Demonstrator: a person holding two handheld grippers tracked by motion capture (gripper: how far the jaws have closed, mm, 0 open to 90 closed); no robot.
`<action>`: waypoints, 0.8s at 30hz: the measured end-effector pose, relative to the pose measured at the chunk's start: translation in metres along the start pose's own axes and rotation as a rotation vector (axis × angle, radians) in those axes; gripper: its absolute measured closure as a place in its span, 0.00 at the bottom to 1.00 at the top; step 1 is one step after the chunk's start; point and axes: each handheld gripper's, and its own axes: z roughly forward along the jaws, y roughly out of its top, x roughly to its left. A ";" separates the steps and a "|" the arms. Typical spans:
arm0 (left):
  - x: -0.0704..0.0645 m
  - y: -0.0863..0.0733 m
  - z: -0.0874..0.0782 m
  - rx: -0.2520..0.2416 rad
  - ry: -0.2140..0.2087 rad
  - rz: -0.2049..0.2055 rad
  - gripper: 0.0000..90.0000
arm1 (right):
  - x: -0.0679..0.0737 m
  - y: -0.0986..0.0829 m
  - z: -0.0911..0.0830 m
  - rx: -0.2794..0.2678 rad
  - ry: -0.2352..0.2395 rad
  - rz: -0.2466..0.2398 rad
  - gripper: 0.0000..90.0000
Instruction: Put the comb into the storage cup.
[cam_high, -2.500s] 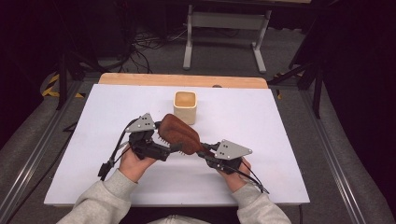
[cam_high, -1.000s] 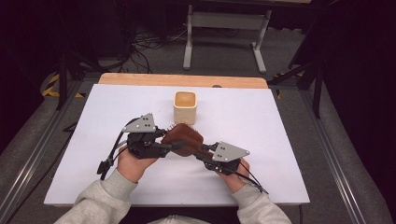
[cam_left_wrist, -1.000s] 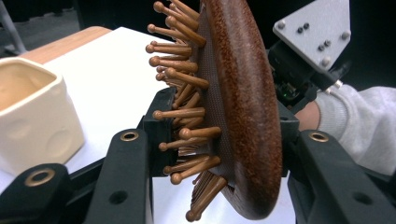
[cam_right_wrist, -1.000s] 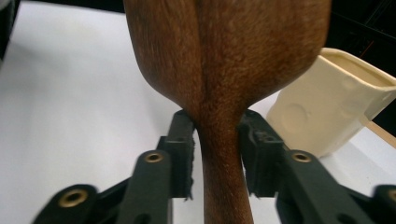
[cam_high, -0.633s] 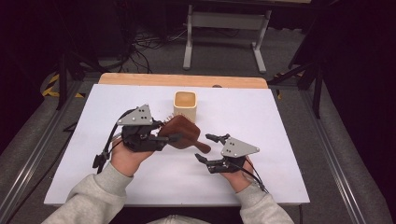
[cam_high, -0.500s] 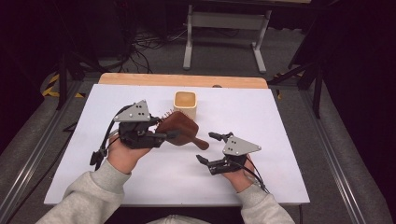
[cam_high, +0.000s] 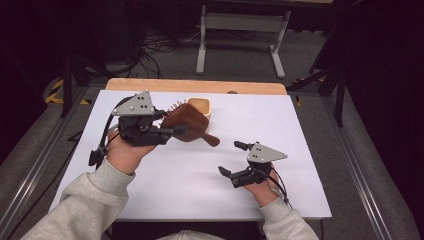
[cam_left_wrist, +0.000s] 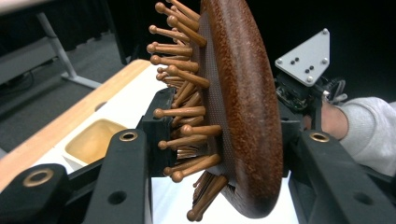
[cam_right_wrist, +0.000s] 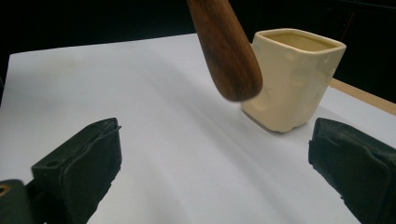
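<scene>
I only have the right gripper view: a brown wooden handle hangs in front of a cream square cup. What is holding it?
Observer: The left tongs hold it; their jaws are shut on the head of a brown wooden paddle hairbrush, seen in the high view.
Operator: Which way do its bristles face?
Observer: In the left gripper view the wooden ball-tipped pins point sideways against one jaw; the smooth back meets the other.
Operator: Is my gripper near the brush?
Observer: No. The right tongs are open and apart from it, nearer the person, over the white table. The cream square ceramic cup stands just beyond the brush.
</scene>
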 end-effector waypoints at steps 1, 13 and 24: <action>0.001 0.002 -0.002 -0.004 0.007 0.002 0.63 | 0.000 0.000 -0.001 0.000 -0.002 0.000 0.03; 0.015 0.019 -0.011 -0.032 0.078 0.013 0.62 | -0.005 -0.003 -0.005 0.000 -0.016 0.015 0.03; 0.029 0.023 -0.008 -0.048 0.135 -0.008 0.62 | -0.006 -0.003 -0.006 -0.002 -0.012 0.019 0.03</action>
